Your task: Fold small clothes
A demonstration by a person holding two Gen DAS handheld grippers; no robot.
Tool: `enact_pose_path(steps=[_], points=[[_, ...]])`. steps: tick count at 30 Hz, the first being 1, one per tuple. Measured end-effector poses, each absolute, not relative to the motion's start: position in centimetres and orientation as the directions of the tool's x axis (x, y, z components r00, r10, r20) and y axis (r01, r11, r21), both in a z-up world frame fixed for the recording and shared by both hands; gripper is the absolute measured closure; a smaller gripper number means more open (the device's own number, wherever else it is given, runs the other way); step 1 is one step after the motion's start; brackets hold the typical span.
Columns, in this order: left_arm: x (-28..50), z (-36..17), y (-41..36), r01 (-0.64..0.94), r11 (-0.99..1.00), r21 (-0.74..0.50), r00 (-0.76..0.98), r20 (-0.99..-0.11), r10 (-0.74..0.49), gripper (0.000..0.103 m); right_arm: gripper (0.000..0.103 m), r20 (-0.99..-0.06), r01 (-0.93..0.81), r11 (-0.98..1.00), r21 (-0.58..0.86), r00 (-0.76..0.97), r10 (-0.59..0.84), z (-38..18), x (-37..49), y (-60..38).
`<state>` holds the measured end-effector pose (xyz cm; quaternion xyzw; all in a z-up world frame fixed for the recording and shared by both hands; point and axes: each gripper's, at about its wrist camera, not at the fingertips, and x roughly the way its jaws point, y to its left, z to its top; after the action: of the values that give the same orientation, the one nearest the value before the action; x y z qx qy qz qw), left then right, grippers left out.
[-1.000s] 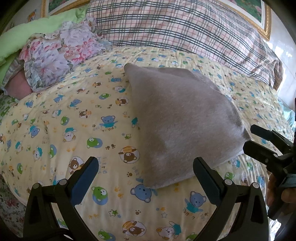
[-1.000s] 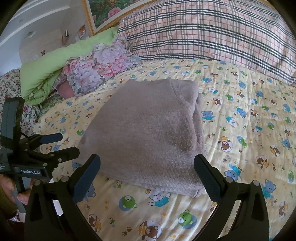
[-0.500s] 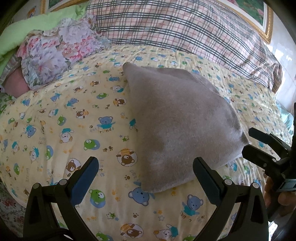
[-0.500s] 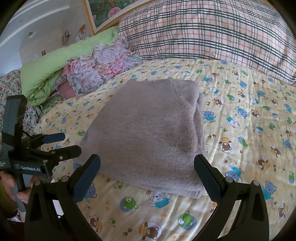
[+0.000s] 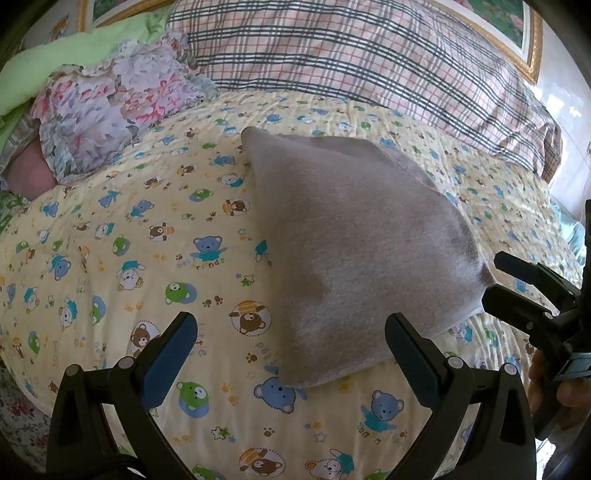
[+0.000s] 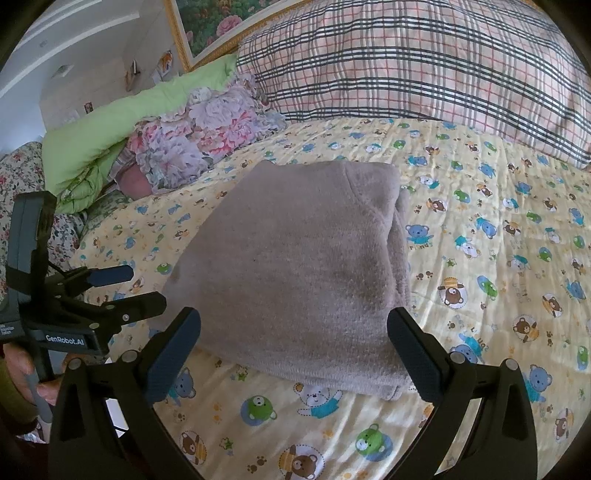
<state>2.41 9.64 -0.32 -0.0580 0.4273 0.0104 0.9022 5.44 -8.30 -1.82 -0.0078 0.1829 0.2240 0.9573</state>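
A grey knitted garment point(image 5: 351, 236) lies folded in a neat stack on the yellow bear-print bed cover point(image 5: 129, 240); it also shows in the right wrist view point(image 6: 295, 269). My left gripper point(image 5: 291, 343) is open and empty, just short of the garment's near left corner. My right gripper point(image 6: 295, 339) is open and empty, just short of the garment's near edge. In the left wrist view the right gripper point(image 5: 517, 288) shows at the garment's right corner. In the right wrist view the left gripper point(image 6: 118, 291) shows at the garment's left corner.
A plaid pillow point(image 6: 424, 62) lies along the far side of the bed. A floral cushion point(image 6: 199, 136) and a green quilt point(image 6: 122, 129) lie at the far left. A framed picture point(image 5: 517, 26) hangs on the wall behind.
Both grippers have drifted slightly; the garment sits a little closer and more to the right in the left wrist view. Both grippers stay open and the garment has not moved.
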Motion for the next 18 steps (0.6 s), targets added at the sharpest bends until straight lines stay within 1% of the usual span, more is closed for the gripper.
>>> enact_pose_path(steps=[18], points=[[2.63, -0.34, 9.38, -0.074, 0.992, -0.098, 0.631, -0.776, -0.029, 0.002, 0.002, -0.354, -0.432, 0.899, 0.075, 0.831, 0.429, -1.71, 5.66, -8.50]])
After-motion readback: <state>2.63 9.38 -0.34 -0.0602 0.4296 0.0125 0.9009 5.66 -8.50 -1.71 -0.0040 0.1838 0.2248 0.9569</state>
